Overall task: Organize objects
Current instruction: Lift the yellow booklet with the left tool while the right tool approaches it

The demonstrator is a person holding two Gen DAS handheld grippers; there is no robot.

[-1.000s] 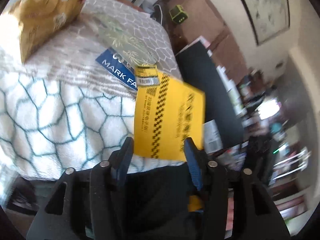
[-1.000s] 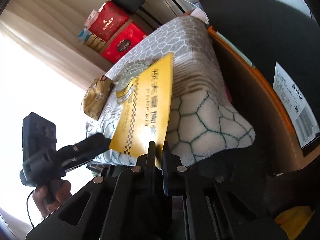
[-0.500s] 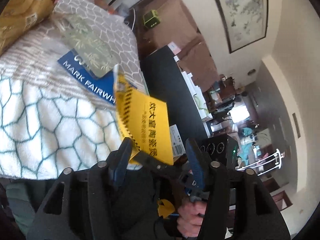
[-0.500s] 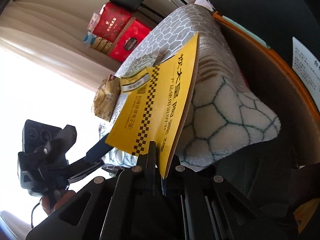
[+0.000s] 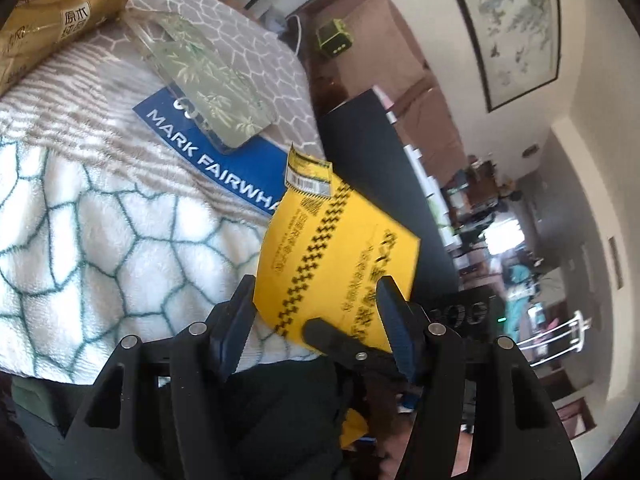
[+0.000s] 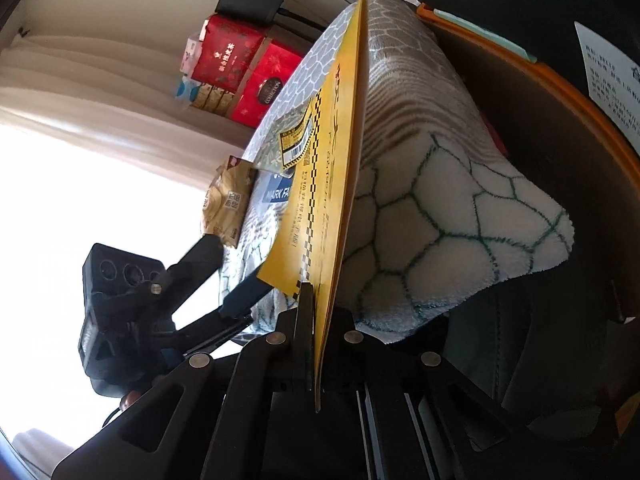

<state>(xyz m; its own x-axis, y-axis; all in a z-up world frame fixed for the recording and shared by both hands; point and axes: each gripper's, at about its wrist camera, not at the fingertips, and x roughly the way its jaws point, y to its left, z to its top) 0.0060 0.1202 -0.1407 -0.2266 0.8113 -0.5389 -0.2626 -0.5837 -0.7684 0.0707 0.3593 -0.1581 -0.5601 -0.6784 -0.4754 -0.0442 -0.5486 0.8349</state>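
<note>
My right gripper [image 6: 316,296] is shut on the lower edge of a yellow booklet [image 6: 320,184], which stands nearly edge-on above a blanket [image 6: 440,220]. In the left wrist view the yellow booklet [image 5: 336,256] shows its printed face and a barcode label. It hangs just beyond my left gripper [image 5: 316,316], which is open, its pads not pressing on the booklet. One right gripper finger [image 5: 340,344] crosses below the booklet. On the blanket [image 5: 100,240] lie a blue book [image 5: 224,160], a clear bamboo-print case [image 5: 208,80] overlapping it, and a tan tissue pack [image 5: 52,24].
Red gift boxes [image 6: 244,68] are stacked by the wall behind the blanket. A black surface [image 5: 380,160] and a brown sofa [image 5: 380,48] lie to the right. An orange-rimmed dark edge [image 6: 560,92] runs beside the blanket. The left gripper [image 6: 224,276] reaches in from the left.
The yellow booklet has rolled with the right gripper: edge-on in the right view now, its face turned toward the left camera. The left jaws stand slightly wider.
</note>
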